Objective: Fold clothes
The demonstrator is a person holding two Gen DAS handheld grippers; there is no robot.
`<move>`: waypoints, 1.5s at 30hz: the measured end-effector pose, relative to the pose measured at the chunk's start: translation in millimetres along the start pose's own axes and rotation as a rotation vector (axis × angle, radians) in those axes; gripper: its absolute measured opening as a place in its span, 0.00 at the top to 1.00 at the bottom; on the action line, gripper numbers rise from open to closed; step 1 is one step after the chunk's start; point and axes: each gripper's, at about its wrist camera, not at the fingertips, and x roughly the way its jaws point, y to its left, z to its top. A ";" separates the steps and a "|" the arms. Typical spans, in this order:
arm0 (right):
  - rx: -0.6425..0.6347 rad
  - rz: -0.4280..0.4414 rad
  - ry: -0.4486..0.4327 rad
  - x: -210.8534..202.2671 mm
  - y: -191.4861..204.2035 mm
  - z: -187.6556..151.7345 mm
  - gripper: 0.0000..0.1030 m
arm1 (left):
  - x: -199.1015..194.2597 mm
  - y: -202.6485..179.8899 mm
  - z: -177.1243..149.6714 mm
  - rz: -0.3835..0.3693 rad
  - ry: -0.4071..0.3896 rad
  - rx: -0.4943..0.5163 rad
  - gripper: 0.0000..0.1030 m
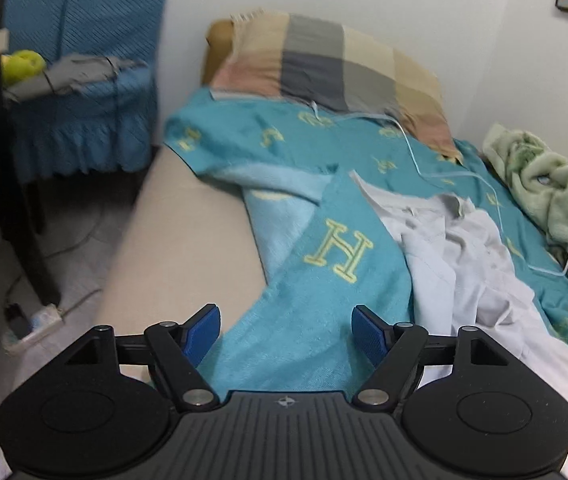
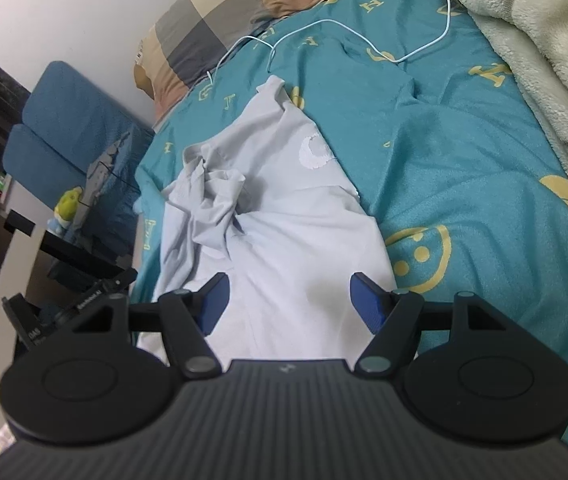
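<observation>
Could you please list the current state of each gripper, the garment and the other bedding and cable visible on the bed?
left gripper: open, empty, over the teal blanket's edge.
right gripper: open, empty, over the shirt.
white shirt: unfolded, crumpled around the collar, lying on the blanket.
teal blanket: spread on the bed, one corner turned back.
checked pillow: at the head, against the wall.
green fleece blanket: bunched up.
white cable: loose, snaking across the blanket.

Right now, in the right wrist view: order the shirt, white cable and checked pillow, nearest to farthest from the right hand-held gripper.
1. Pale grey shirt: directly ahead, reaching between the open fingers of the right hand-held gripper.
2. White cable: further up the teal bedspread, centre to right.
3. Checked pillow: farthest, upper left against the wall.
</observation>
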 end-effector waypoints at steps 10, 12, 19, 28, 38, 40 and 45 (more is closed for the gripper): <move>-0.050 -0.055 0.015 19.2 7.0 -2.9 0.32 | 23.1 -13.1 -3.9 0.018 0.025 0.102 0.98; -0.059 -0.060 0.016 19.8 7.7 -3.4 0.32 | 14.5 -12.8 -1.6 0.025 0.015 0.105 0.99; -0.061 -0.057 0.002 12.0 4.9 -2.7 0.32 | -35.8 40.5 10.8 0.185 -0.020 -0.006 1.00; -0.080 -0.051 0.013 19.1 10.7 -4.3 0.32 | -45.1 139.9 -31.5 0.475 0.133 -0.240 1.00; -0.153 0.031 -0.027 13.7 26.8 -5.7 0.32 | -122.2 68.3 -44.2 0.268 -0.005 -0.117 0.61; -0.184 0.061 -0.032 11.8 32.4 -7.5 0.32 | -143.0 29.8 -42.8 0.239 -0.022 -0.063 0.56; -0.260 0.135 -0.045 7.0 46.5 -12.2 0.32 | -190.8 -59.3 -53.6 0.127 -0.067 -0.025 0.43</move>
